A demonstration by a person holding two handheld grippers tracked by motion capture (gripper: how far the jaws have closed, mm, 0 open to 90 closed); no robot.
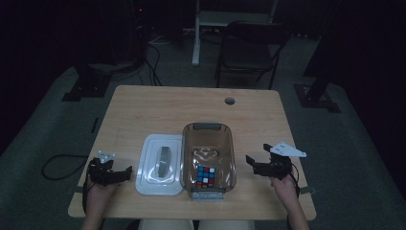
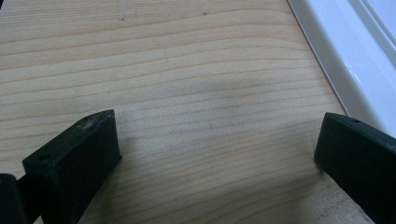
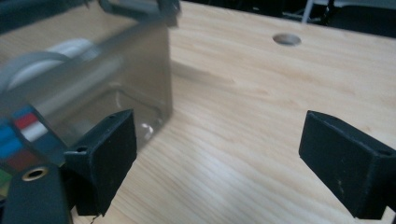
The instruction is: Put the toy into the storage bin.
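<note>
Holding both grippers spread and empty, I keep my left gripper [image 1: 125,173] at nine o'clock of the white lid [image 1: 160,165], my right gripper [image 1: 251,163] at three o'clock of the clear box [image 1: 208,132] with the puzzle cube [image 1: 206,176].

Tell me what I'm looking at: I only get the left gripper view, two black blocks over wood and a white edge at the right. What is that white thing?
Observer: It is a white lid with a grey handle, lying flat on the table.
Operator: Is anything next to it?
Observer: Yes, a clear bin lies right of the lid, with a coloured puzzle cube inside, at its near end.
Operator: And the person's other hand?
Observer: The right gripper is right of the bin, jaws spread wide apart, holding nothing.
Operator: Are my black blocks gripping anything?
Observer: No, the left gripper is open left of the lid.
</note>
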